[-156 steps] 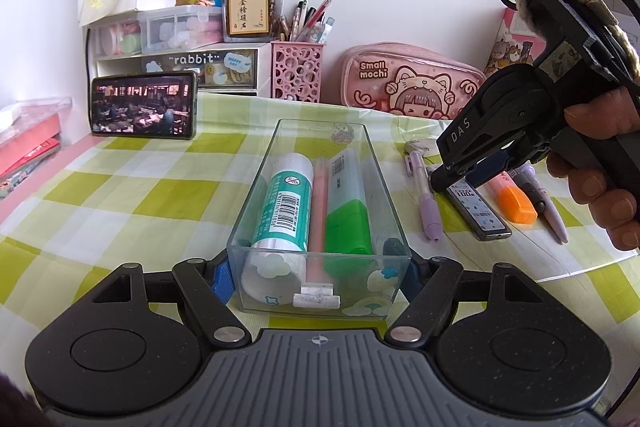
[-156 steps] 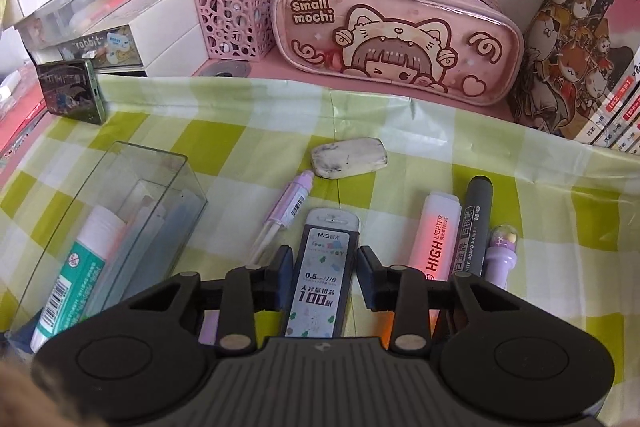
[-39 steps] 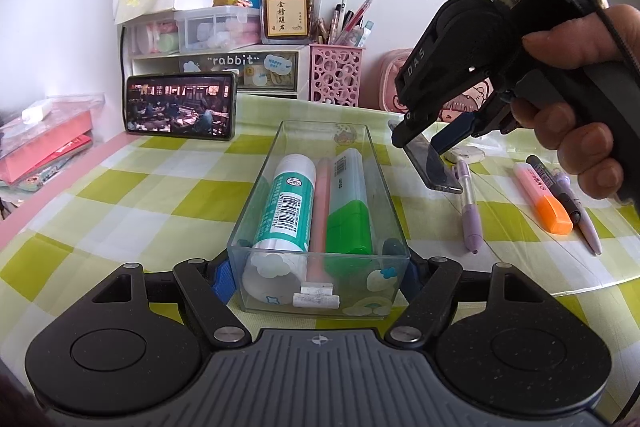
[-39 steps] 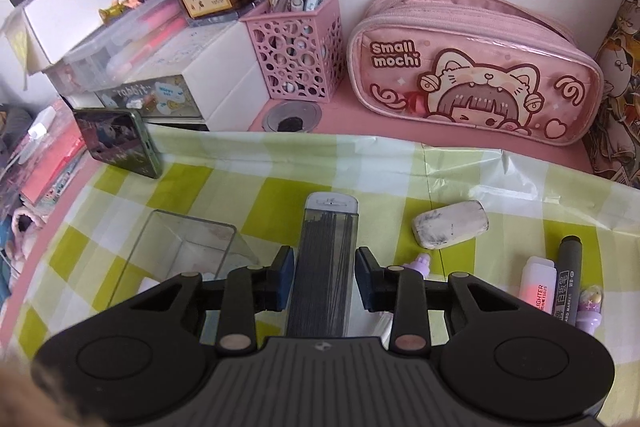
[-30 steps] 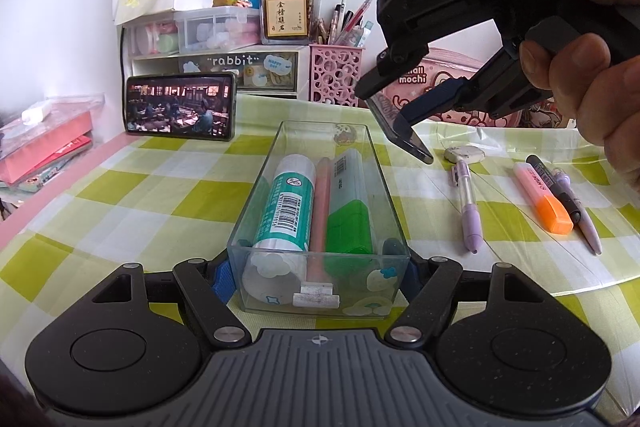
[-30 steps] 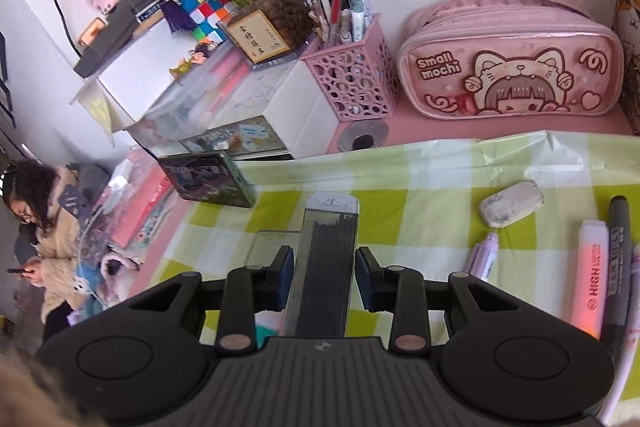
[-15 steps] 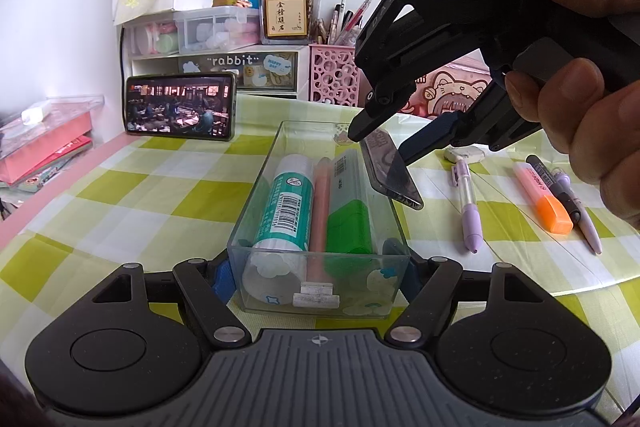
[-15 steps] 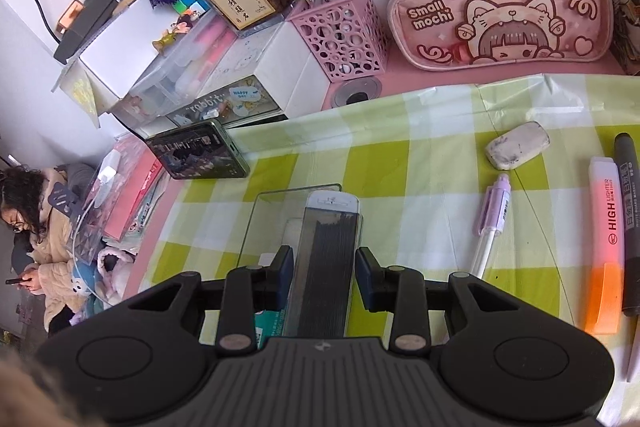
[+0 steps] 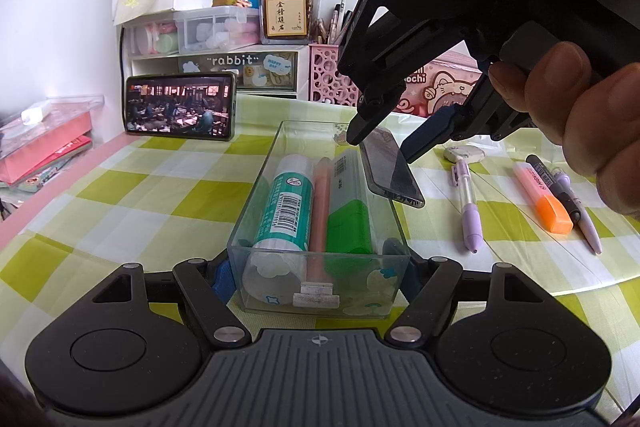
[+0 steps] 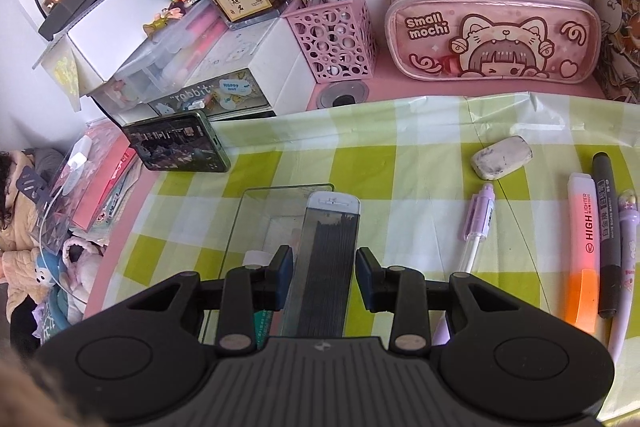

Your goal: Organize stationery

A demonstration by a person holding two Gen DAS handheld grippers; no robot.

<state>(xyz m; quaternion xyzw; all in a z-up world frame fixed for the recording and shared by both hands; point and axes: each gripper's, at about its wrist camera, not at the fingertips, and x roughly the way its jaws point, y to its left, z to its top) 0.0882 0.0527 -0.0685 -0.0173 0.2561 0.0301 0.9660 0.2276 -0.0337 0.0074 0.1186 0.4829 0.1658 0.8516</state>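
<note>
A clear plastic box (image 9: 256, 187) sits on the checked tablecloth with my left gripper (image 9: 316, 271) shut on its near end. Inside lie a glue stick (image 9: 288, 203), a pink pen (image 9: 320, 211) and a green highlighter (image 9: 348, 219). My right gripper (image 9: 380, 145), held by a hand, is shut on a flat transparent pencil-lead case (image 9: 392, 171). The case hangs tilted above the box's right side, over the green highlighter. In the right wrist view the lead case (image 10: 326, 247) sticks out between the jaws of that gripper (image 10: 324, 267), above the box (image 10: 248, 223).
Right of the box lie a purple mechanical pencil (image 9: 466, 199), a grey eraser (image 9: 464, 154), an orange highlighter (image 9: 542, 197), a black marker (image 10: 608, 239) and a purple pen (image 10: 628, 227). A phone (image 9: 180, 107), drawers, a pink pen holder (image 10: 336, 31) and a pink pencil case (image 10: 492, 35) line the back.
My right gripper has carried the lead case leftward and a little down, from over the tablecloth to above the box's right side, tipping it more steeply. The left gripper and box stayed still.
</note>
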